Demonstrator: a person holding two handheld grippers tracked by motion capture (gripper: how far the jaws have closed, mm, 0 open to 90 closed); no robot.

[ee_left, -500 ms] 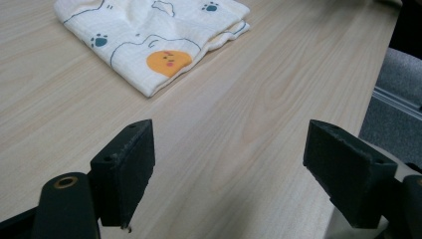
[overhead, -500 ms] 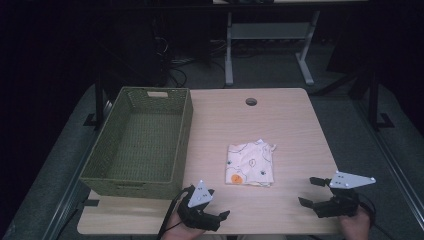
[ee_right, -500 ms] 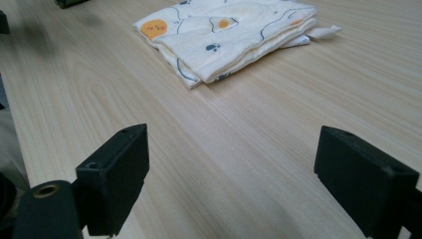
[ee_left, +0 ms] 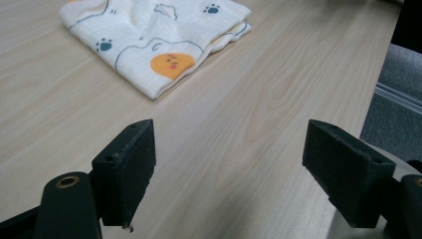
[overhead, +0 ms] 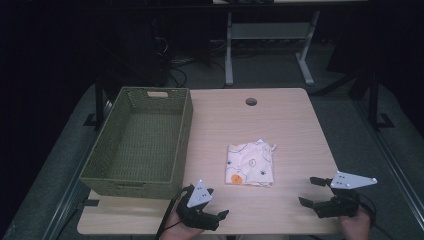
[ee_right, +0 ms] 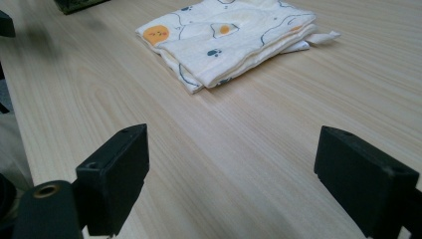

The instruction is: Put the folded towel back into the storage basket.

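Lying flat: folded, soft-looking printed cloth (overhead: pixel 250 164), perhaps cotton.

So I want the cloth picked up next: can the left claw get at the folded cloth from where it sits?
Probably yes: the left claw is open, and only bare table lies between it and the folded cloth.

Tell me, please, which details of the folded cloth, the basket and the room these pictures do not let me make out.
- Folded cloth: number of layers and underside hidden by its own folds; its far part is cut off by the top edge in the left gripper view.
- Basket: near inner wall hidden behind its rim in the high view.
- Room behind the table: too dark.
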